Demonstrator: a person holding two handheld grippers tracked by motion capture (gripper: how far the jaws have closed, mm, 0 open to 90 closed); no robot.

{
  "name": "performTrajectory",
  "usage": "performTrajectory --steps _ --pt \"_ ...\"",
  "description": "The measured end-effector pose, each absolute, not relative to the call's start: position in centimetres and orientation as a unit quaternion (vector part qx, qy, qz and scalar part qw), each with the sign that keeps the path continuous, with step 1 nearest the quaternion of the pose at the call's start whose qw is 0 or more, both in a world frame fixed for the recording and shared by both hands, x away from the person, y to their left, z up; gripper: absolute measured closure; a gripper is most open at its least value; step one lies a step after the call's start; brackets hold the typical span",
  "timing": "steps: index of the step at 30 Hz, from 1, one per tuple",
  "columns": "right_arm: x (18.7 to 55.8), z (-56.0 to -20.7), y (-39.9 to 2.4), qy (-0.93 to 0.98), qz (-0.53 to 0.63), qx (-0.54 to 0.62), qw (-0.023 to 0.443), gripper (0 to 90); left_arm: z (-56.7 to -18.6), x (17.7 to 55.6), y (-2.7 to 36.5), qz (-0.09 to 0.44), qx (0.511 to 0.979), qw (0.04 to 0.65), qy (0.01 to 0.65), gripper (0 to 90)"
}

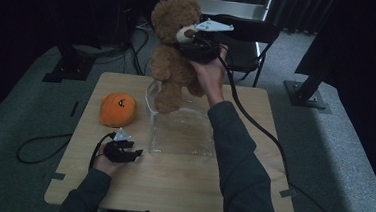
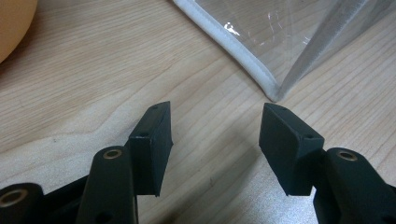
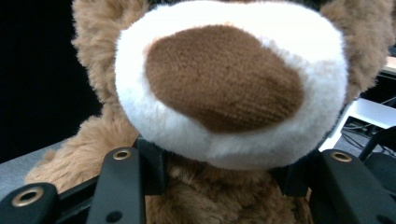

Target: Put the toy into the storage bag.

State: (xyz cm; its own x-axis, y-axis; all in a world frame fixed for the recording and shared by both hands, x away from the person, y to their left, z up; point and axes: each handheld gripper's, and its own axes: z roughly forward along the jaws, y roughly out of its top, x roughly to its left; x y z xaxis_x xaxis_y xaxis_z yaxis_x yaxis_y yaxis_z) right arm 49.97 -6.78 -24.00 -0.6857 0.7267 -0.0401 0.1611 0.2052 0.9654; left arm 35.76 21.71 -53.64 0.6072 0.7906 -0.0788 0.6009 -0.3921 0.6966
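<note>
The right tool [image 1: 193,38] is clamped on the teddy bear [image 1: 172,50] under its muzzle, at the neck, so the body hangs free. Its long axis runs upright, head at twelve o'clock, feet dipping toward the mouth of the clear bag [image 1: 181,130]. The left tool [image 2: 215,135], jaws apart and empty, rests on the counter [image 1: 180,185] near the bag's corner at one o'clock, likely ready to steady it.
</note>
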Motion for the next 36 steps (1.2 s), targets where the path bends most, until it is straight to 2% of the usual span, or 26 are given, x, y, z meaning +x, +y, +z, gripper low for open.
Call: performTrajectory --steps 11,21,36 --pt "49.9 -24.6 -6.6 0.73 0.546 0.308 0.271 47.3 -53.6 35.8 21.7 0.134 0.824 0.354 0.422 44.6" --pt "50.7 -26.1 -8.4 0.715 0.558 0.34 0.247 47.4 -53.7 35.8 21.7 0.134 0.823 0.355 0.422 44.5" --pt "50.5 -26.7 -7.7 0.724 0.542 0.331 0.269 47.4 -53.7 35.8 21.7 0.134 0.824 0.355 0.422 44.5"
